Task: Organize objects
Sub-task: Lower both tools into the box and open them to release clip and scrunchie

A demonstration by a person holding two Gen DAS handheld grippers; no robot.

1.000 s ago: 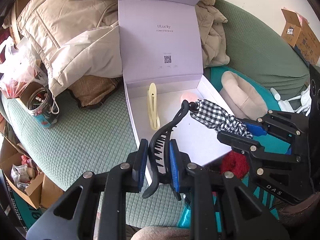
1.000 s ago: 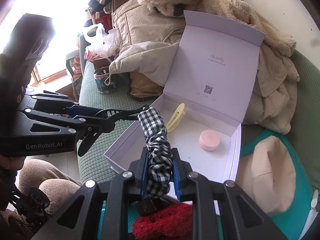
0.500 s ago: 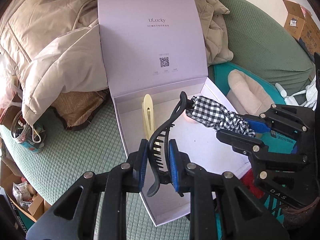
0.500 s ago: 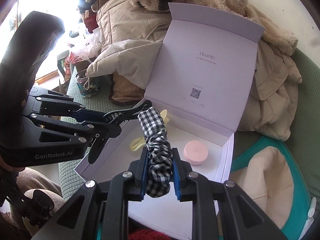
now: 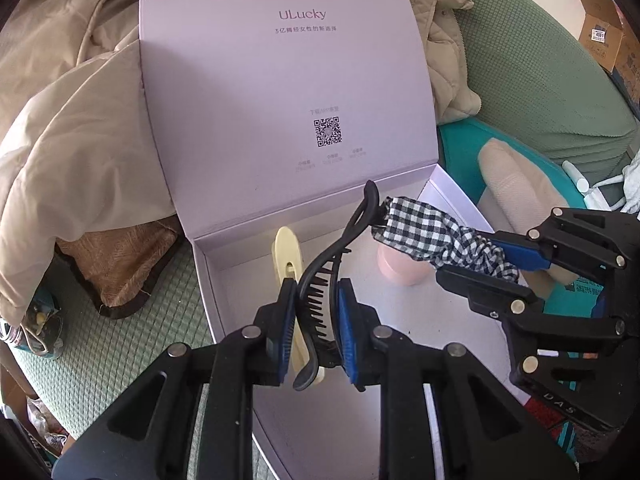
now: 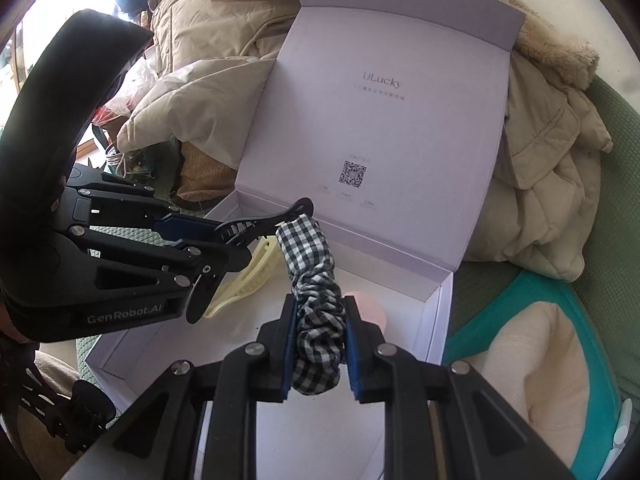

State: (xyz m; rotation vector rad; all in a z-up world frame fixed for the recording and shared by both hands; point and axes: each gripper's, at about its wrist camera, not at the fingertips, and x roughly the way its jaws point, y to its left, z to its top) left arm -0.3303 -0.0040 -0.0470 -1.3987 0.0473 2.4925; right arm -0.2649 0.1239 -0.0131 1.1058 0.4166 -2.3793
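Note:
An open lilac gift box [image 5: 240, 280] [image 6: 436, 320] lies on a green sofa, its lid standing upright. My left gripper [image 5: 314, 320] [image 6: 224, 236] is shut on a black toothed hair clip [image 5: 340, 248] [image 6: 260, 222] and hovers over the box's left half. My right gripper [image 6: 318, 340] [image 5: 508, 260] is shut on a black-and-white checked scrunchie [image 6: 316, 280] [image 5: 424, 228], held over the box's right half. The clip's tip and the scrunchie's end almost meet. On the box floor lie a cream hair clip [image 5: 286, 248] [image 6: 248, 276] and a pink round case [image 5: 400, 268] [image 6: 370, 304], both partly hidden.
Beige coats [image 5: 68, 132] [image 6: 552, 184] are piled behind and beside the box. A teal cushion with a cream slipper [image 5: 516, 184] [image 6: 536, 368] lies to the right. A tin of small items [image 5: 36, 320] sits at the sofa's left edge, a cardboard box [image 5: 608, 28] at far right.
Both grippers have moved forward and down, from the box's front edge to above its floor, still carrying the black clip and the scrunchie. The box now fills both views.

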